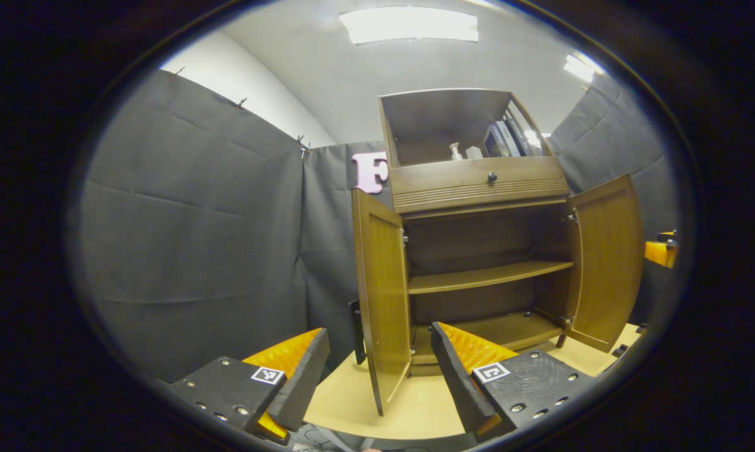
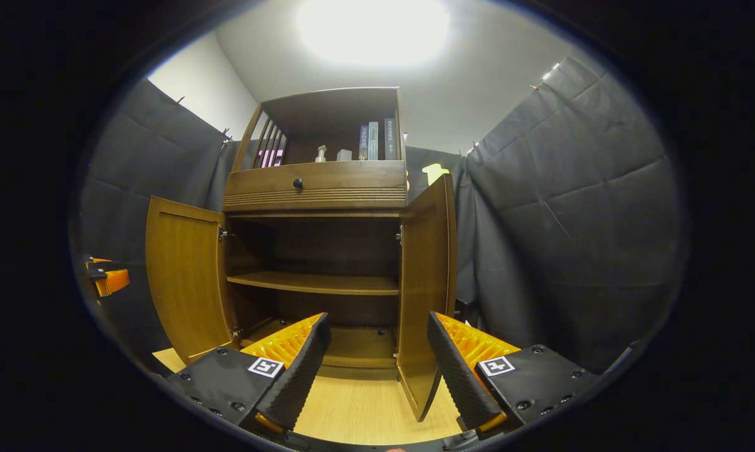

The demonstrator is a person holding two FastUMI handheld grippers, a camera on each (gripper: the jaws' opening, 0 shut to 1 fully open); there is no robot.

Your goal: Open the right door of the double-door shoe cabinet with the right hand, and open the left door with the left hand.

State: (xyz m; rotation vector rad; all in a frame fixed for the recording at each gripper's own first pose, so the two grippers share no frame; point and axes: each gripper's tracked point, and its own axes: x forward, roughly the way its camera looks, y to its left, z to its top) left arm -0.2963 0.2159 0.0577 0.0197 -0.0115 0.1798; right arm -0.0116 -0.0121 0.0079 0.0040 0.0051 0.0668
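Note:
The brown wooden shoe cabinet (image 1: 478, 182) (image 2: 318, 185) stands ahead with both lower doors swung wide. In the left gripper view the left door (image 1: 380, 295) juts edge-on toward me between my fingers, and the right door (image 1: 607, 260) hangs open at the far side. My left gripper (image 1: 380, 370) is open, with that door's lower edge in the gap, apart from both fingers. In the right gripper view the right door (image 2: 424, 289) stands edge-on and the left door (image 2: 186, 276) is open. My right gripper (image 2: 377, 367) is open around the right door's lower edge without touching.
Inside are an empty middle shelf (image 1: 487, 276) (image 2: 315, 282) and bottom board. Above sit a drawer with a dark knob (image 1: 492, 177) (image 2: 298, 183) and an open top shelf with books (image 2: 374, 139) and a small bottle. Black cloth walls close in both sides. The floor board (image 2: 365, 408) is light wood.

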